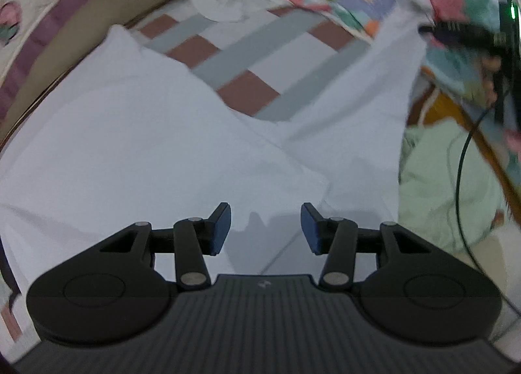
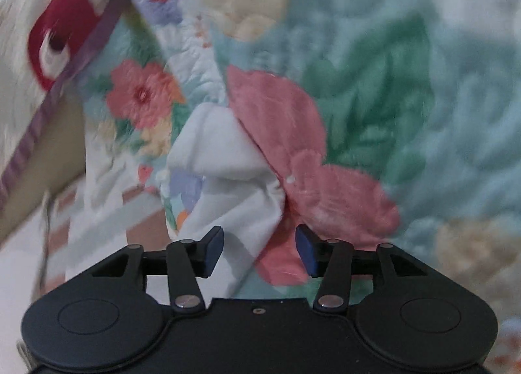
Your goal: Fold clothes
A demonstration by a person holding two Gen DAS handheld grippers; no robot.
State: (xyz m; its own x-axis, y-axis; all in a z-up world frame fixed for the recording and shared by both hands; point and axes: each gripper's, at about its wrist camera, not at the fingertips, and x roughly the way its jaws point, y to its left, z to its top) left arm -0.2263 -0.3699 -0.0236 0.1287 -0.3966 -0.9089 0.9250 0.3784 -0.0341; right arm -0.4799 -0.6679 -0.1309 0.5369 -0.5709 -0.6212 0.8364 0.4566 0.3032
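- The left gripper (image 1: pixel 265 227) stands with jaws apart, nothing between them, over the near edge of the white garment (image 1: pixel 136 133).
- The right gripper (image 2: pixel 259 250) is also parted; a bunched white corner (image 2: pixel 228 159) lies just beyond, pads not pressing it.
- The garment spreads across a checked sheet (image 1: pixel 247 58).
- A floral blanket (image 2: pixel 374 87) lies far and right.

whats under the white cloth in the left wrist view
The white cloth lies on a checked sheet of white, grey and brown-red squares, which shows beyond its far edge. What lies beneath the cloth's middle is covered.
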